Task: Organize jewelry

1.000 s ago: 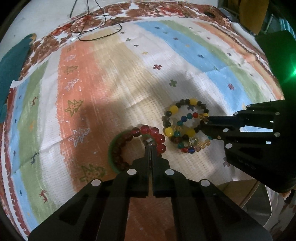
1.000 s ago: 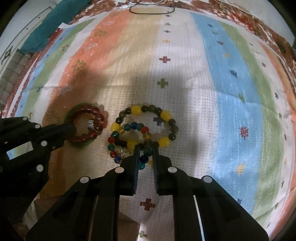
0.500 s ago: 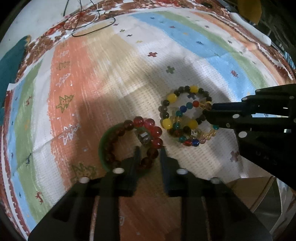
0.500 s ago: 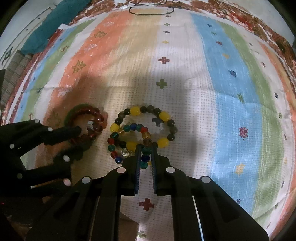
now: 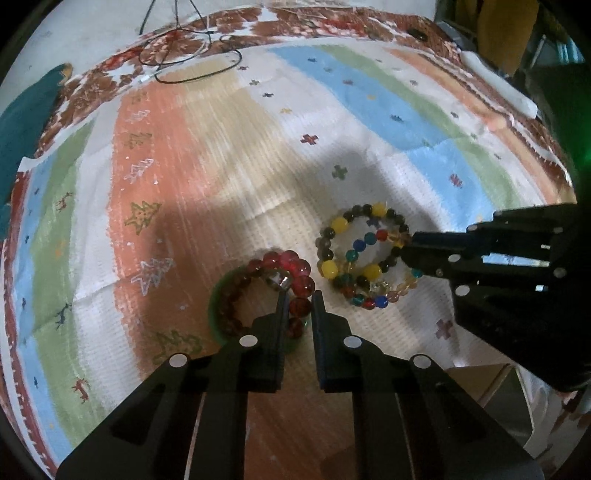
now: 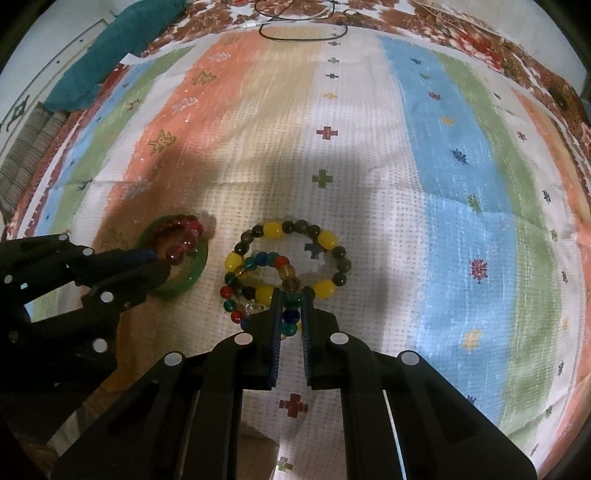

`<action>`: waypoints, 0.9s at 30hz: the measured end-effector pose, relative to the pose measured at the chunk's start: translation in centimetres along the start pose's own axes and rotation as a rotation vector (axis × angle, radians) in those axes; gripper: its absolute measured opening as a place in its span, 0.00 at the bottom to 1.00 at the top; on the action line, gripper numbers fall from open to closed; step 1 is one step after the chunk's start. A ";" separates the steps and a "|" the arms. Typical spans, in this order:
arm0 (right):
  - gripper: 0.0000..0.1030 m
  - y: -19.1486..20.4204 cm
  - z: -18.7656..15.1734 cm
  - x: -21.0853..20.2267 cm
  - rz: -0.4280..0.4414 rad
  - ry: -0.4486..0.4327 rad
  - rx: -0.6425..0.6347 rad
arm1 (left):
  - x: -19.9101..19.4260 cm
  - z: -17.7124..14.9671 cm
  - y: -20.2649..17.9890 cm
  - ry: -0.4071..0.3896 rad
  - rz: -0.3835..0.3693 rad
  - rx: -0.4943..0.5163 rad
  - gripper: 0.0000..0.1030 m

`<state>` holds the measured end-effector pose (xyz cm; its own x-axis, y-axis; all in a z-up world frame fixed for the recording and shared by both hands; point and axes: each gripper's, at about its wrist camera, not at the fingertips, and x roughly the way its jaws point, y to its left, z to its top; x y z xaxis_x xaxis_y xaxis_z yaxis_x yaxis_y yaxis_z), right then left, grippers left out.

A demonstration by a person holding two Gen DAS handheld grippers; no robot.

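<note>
The right gripper (image 6: 291,295) is clenched on the multicolour bead bracelet (image 6: 258,280), low on the striped cloth (image 6: 424,166). At its nine o'clock, the left gripper (image 5: 298,295) is closing its jaws around the red bead bracelet (image 5: 291,269), which lies on a green bangle (image 6: 192,273). Best to seat the pads squarely on one bead before lifting, leaving the bangle. At twelve o'clock, far off, lies a black cord (image 6: 303,33).

Dim indoor light is falling on the striped cloth (image 6: 424,155), leaving it brightest toward the far edge, while a broad soft shadow (image 6: 280,177) is spreading across the middle and a similar one (image 5: 207,221) is darkening the left wrist view. Both fisheye pictures are bending the stripes and fading into black corners. A green glow (image 5: 581,155) is showing at the left view's right edge, and grain is softening fine detail.
</note>
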<state>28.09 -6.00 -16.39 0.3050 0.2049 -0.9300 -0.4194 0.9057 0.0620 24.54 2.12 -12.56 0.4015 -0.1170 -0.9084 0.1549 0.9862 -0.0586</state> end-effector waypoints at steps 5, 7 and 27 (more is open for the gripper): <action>0.10 0.4 -0.1 -1.0 0.008 -0.023 -0.005 | -1.3 0.1 0.4 -0.018 0.043 -0.037 0.11; 0.10 0.6 -0.2 -1.3 0.011 -0.032 -0.010 | -1.9 0.1 0.6 -0.027 0.067 -0.056 0.11; 0.10 2.0 -1.9 -6.3 0.042 -0.133 -0.042 | -8.4 -1.4 0.9 -0.111 0.135 -0.203 0.11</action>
<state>23.77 -6.20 -11.09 0.3957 0.2923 -0.8706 -0.4685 0.8796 0.0825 20.07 4.17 -5.52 0.5045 0.0161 -0.8633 -0.0869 0.9957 -0.0322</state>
